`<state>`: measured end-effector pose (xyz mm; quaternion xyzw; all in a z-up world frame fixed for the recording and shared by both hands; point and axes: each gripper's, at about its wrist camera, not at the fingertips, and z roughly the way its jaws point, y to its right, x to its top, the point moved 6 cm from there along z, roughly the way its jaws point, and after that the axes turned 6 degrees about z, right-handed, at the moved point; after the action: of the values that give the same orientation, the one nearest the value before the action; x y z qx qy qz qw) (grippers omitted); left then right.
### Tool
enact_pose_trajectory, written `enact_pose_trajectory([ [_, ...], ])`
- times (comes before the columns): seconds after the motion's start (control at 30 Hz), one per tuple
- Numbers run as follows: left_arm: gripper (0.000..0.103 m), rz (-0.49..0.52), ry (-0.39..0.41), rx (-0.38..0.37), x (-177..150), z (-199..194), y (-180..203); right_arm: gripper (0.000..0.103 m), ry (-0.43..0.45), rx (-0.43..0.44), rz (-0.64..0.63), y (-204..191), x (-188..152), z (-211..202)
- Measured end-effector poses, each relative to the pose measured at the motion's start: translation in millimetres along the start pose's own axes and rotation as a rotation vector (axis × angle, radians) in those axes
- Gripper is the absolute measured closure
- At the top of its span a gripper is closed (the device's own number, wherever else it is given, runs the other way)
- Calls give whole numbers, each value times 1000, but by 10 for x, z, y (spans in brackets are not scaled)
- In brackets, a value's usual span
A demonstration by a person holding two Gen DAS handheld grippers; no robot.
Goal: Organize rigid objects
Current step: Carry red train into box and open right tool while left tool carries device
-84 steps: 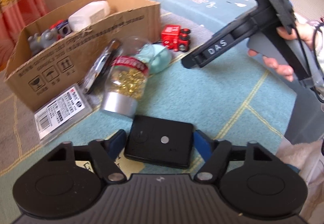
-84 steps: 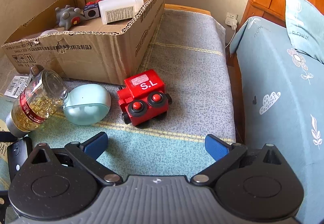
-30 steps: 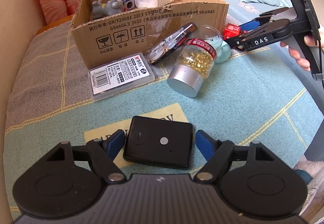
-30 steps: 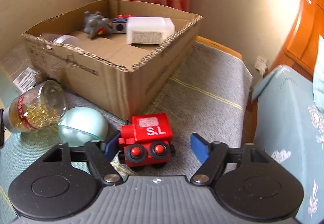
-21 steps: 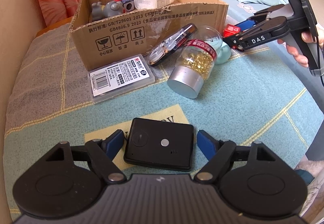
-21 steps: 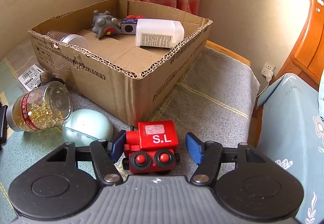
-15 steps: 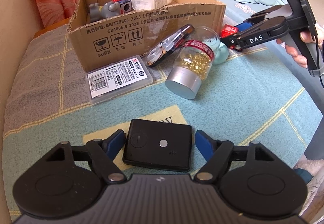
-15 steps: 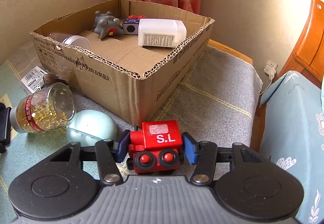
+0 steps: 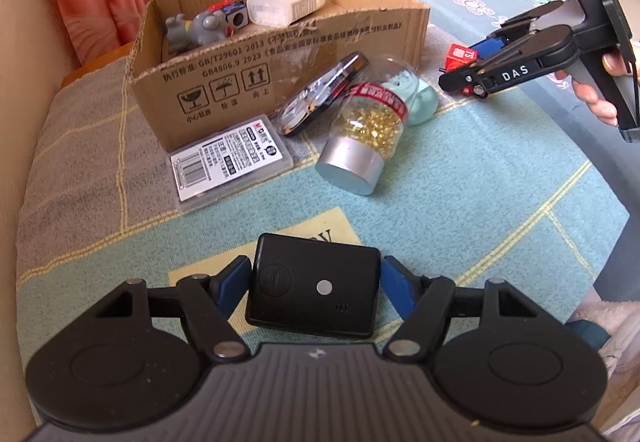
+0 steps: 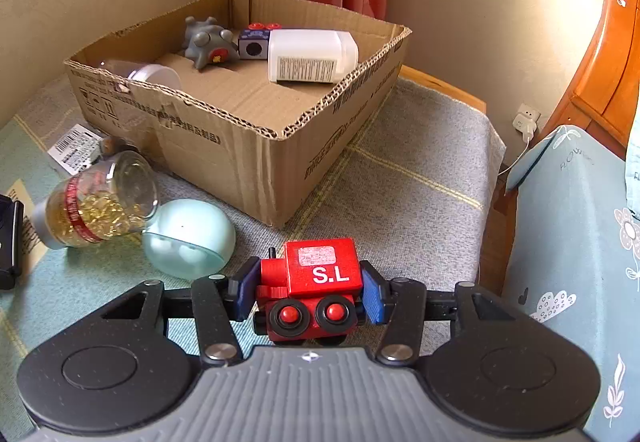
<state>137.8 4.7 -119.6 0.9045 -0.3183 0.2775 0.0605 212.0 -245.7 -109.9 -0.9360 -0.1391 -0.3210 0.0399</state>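
- Right gripper [image 10: 310, 292]: both blue pads pressed on the sides of the red toy car [image 10: 310, 294] marked "S.L", so it's gripped. Car sits just in front of the cardboard box [image 10: 256, 146], beside the pale green dome [image 10: 188, 238]; looks raised off the blanket in the left wrist view, can't be sure.
- Left gripper [image 9: 314, 282]: fingers [image 9: 234, 282] narrowed onto the black device [image 9: 314, 284], pads touching or nearly touching both short sides. Device seems tilted, maybe just off the blanket [image 9: 480, 202].
- Step in hand, my read: pick done on both sides, carry to box comes next.
- Box already holds a white bottle [image 10: 312, 56], grey toy [image 10: 210, 44], small cube [image 10: 254, 46] and a jar [image 10: 148, 72]; near half of the floor is bare.
- Still outside: pill jar [image 9: 366, 136] on its side, clear case [image 9: 230, 158], blister pack [image 9: 320, 94] leaning on the box wall, green dome.
- Next move needs: lift over the rim w/o clipping the corrugated edge, release over bare floor, 1 hand at a time to avoid the grippers colliding.
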Motion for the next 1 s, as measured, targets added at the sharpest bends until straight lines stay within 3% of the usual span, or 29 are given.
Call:
enact_pose_trajectory([
  [0.53,33,22,34,9,103,-168,-30,46,41,15,-43,-115,81,-412],
  [0.57,36,23,39,10,116,-193,-42,46,46,19,-45,-124,102,-444],
  [0.6,44,24,44,13,135,-213,-54,46,51,24,-47,-132,128,-479],
  [0.63,67,25,45,18,157,-230,-76,46,59,31,-48,-144,161,-517],
  [0.67,69,13,39,11,178,-241,-105,46,69,38,-50,-156,200,-557],
  [0.77,69,-26,32,4,218,-211,-199,46,105,45,-62,-200,341,-651],
  [0.87,57,-33,29,21,188,-148,-217,46,128,45,-77,-257,442,-679],
  [1.0,50,-58,37,-24,164,-107,-100,46,130,57,-83,-327,475,-658],
])
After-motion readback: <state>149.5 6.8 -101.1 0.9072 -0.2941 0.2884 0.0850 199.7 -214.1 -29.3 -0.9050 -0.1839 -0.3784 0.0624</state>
